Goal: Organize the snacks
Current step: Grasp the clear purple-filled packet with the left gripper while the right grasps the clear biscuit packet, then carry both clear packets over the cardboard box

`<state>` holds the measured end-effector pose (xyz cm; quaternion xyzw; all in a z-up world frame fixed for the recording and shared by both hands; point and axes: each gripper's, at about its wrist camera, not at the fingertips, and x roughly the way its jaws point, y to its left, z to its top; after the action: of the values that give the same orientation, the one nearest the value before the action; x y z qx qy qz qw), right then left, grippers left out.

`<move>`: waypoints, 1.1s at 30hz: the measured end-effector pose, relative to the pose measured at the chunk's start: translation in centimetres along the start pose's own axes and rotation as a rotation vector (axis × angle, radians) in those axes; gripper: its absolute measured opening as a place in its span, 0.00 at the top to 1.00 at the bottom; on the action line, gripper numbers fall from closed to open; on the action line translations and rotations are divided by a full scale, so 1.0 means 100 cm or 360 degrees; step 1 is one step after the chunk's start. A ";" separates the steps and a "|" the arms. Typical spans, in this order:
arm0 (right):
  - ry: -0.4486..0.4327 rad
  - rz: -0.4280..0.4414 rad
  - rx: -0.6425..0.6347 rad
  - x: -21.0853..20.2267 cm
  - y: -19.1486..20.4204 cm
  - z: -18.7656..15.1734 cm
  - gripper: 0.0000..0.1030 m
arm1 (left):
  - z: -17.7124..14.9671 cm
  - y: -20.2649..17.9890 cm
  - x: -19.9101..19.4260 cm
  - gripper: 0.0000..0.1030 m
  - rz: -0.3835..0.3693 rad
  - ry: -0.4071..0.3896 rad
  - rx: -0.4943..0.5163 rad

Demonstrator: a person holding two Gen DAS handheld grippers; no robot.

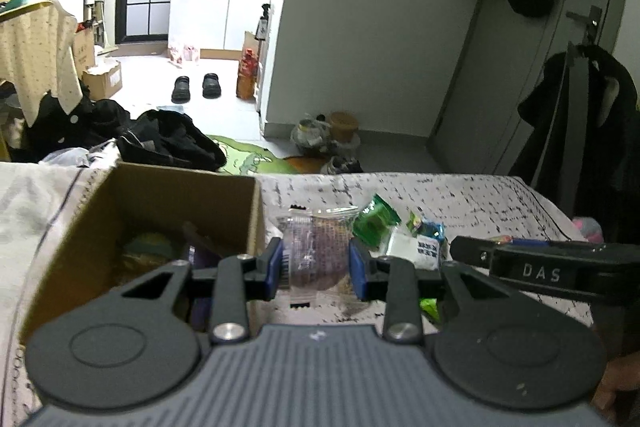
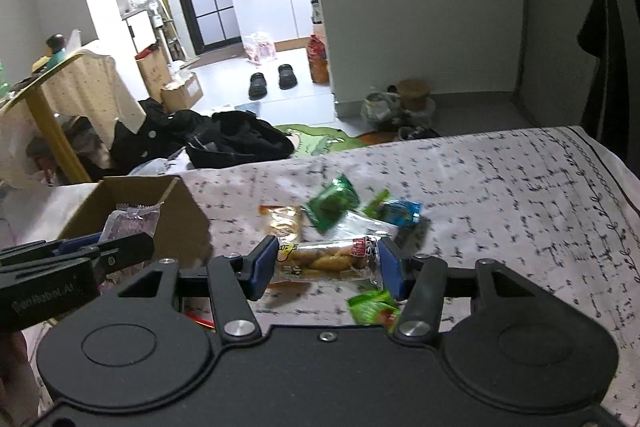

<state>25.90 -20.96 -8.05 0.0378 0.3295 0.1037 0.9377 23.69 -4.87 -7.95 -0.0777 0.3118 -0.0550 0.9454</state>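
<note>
Snacks held in both grippers above a patterned bedspread (image 2: 500, 187), beside an open brown cardboard box (image 1: 132, 195).

The left gripper (image 1: 316, 265) holds its fingers narrowly on a clear-wrapped purple snack packet (image 1: 316, 251) just right of the box wall; the right gripper (image 2: 326, 263) clamps a clear packet of golden biscuit sticks (image 2: 324, 261) by its ends. Green and blue wrapped sweets (image 2: 332, 205) lie loose on the bedspread. Risk: slippery film may slide from the pads, or a packet may catch the box rim and fall outside.
</note>
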 end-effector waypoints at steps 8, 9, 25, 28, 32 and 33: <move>-0.0042 0.0080 -0.0030 -0.004 0.028 0.008 0.49 | 0.009 0.038 -0.027 0.68 0.0079 -0.0071 -0.0057; -0.0048 0.0091 -0.0032 -0.004 0.032 0.009 0.49 | 0.010 0.043 -0.031 0.68 0.0094 -0.0082 -0.0061; -0.0059 0.0285 -0.0088 -0.002 0.094 0.016 0.49 | 0.011 0.116 -0.054 0.67 0.0282 -0.0087 -0.0169; -0.0041 0.0311 -0.0107 0.001 0.104 0.013 0.49 | 0.008 0.118 -0.047 0.67 0.0254 -0.0045 -0.0169; -0.0017 0.0332 -0.0121 0.004 0.114 0.008 0.49 | -0.001 0.120 -0.035 0.67 0.0242 0.0031 -0.0180; -0.0010 0.0334 -0.0125 0.005 0.117 0.007 0.49 | -0.005 0.120 -0.032 0.67 0.0245 0.0056 -0.0181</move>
<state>24.72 -9.47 -6.16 0.0358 0.3165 0.2141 0.9234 21.51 7.30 -8.60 -0.1061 0.3358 0.0344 0.9353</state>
